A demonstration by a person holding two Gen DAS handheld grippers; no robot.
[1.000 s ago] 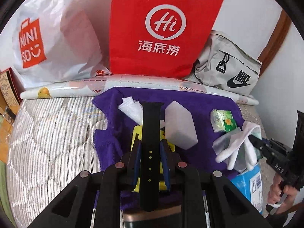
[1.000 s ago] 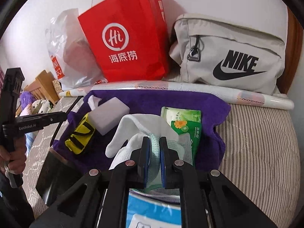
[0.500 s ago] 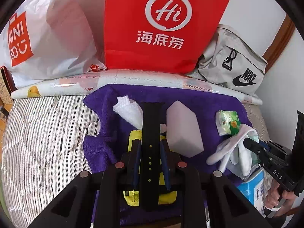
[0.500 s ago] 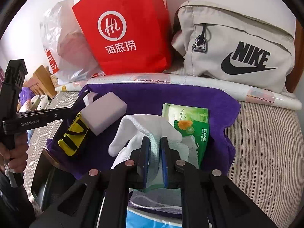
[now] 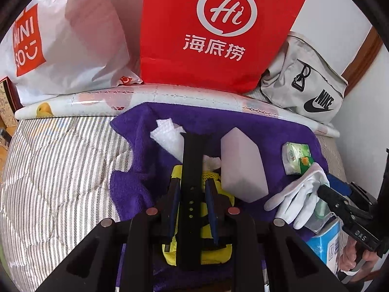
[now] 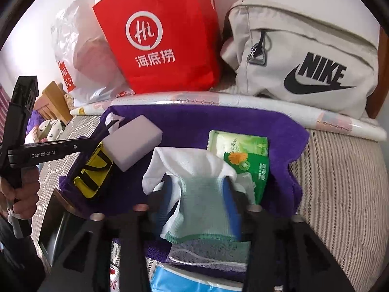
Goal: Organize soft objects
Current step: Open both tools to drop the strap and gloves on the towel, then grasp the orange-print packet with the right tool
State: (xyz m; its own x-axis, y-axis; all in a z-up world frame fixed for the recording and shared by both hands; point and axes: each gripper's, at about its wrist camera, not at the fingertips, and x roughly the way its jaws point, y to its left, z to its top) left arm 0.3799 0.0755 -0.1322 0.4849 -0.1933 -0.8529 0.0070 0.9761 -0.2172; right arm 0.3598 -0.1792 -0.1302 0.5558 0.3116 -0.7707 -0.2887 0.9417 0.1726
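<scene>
White glove (image 6: 199, 192) between right jaws; black strap (image 5: 192, 194) between left

A bedroom in a home: the work surface is a quilted striped mattress (image 5: 60, 170) with a wooden bed frame (image 5: 362, 56) against a white wall. Everyday belongings line its far edge, namely a red shopping bag (image 5: 218, 31), a white plastic store bag (image 5: 68, 43) and a grey Nike pouch (image 6: 304, 65). Plush toys (image 6: 48, 129) sit off to the side.
</scene>
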